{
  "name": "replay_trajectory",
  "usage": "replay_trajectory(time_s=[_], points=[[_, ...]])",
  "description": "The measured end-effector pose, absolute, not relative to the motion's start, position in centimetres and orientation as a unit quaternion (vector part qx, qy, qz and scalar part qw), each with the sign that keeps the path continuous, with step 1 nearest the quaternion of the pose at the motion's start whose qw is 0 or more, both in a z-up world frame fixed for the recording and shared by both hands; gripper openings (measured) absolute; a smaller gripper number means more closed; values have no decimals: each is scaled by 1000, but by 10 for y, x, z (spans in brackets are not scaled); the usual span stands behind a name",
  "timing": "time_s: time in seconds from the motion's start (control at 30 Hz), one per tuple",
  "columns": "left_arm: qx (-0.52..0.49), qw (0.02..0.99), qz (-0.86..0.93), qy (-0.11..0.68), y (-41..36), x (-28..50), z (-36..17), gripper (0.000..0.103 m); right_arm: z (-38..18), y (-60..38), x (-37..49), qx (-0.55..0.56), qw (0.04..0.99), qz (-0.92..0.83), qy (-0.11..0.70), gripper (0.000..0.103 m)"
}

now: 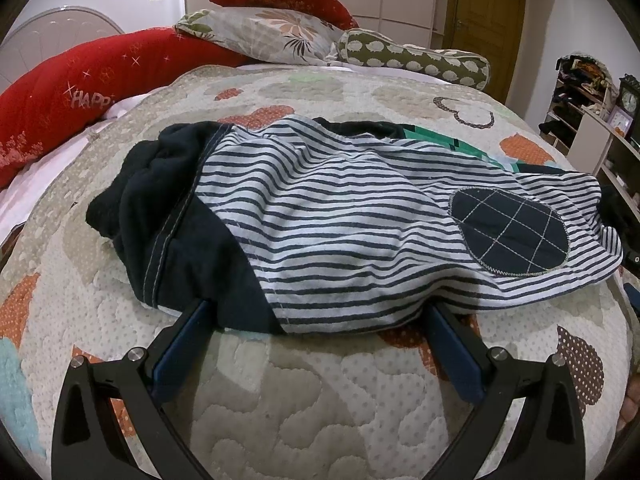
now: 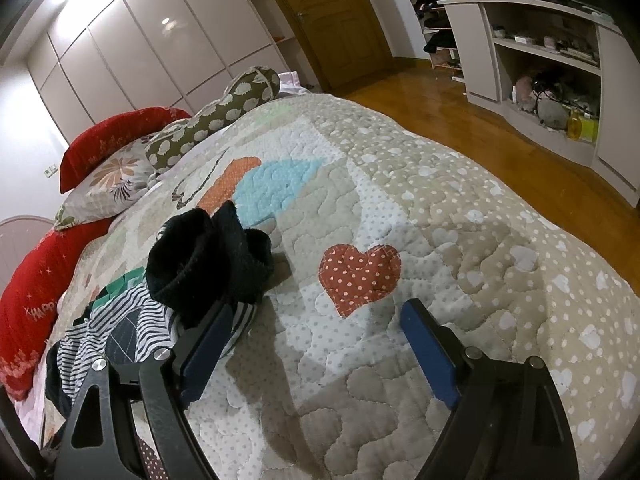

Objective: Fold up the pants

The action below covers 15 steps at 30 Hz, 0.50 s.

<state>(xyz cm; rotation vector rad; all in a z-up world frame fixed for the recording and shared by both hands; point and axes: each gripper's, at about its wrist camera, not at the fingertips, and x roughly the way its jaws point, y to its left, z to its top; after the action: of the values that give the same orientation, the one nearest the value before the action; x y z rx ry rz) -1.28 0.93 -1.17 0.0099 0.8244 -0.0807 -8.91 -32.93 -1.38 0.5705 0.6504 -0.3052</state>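
The striped pants (image 1: 344, 224), navy and white with a dark waistband at the left and a round navy knee patch (image 1: 510, 234), lie bunched on the quilted bed (image 1: 280, 392). My left gripper (image 1: 318, 312) is open, its blue fingers (image 1: 188, 340) spread with the tips slid under the pants' near edge. In the right wrist view the pants (image 2: 132, 320) lie at the lower left, with dark ribbed cuffs (image 2: 208, 260) standing up. My right gripper (image 2: 320, 312) is open over the quilt, its left finger (image 2: 208, 344) touching the cuff end.
Red pillows (image 1: 76, 92), a floral pillow (image 1: 272, 34) and a green bolster (image 1: 416, 60) lie at the head of the bed. Past the bed's right edge are wood floor (image 2: 472, 112), grey shelving (image 2: 548, 64) and a door (image 2: 332, 20).
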Motion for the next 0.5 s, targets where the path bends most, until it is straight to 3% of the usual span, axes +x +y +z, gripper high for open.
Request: replay_trajectory(time_s=[0.33,0.5], points=[[1,912,-44,407,9,-15,-11,103,-13,-332,-92,291,897,-136,303,90],[50,899,-44,433,6,-29,2,103,-13,-338,-98,316,897,-120,286,90]])
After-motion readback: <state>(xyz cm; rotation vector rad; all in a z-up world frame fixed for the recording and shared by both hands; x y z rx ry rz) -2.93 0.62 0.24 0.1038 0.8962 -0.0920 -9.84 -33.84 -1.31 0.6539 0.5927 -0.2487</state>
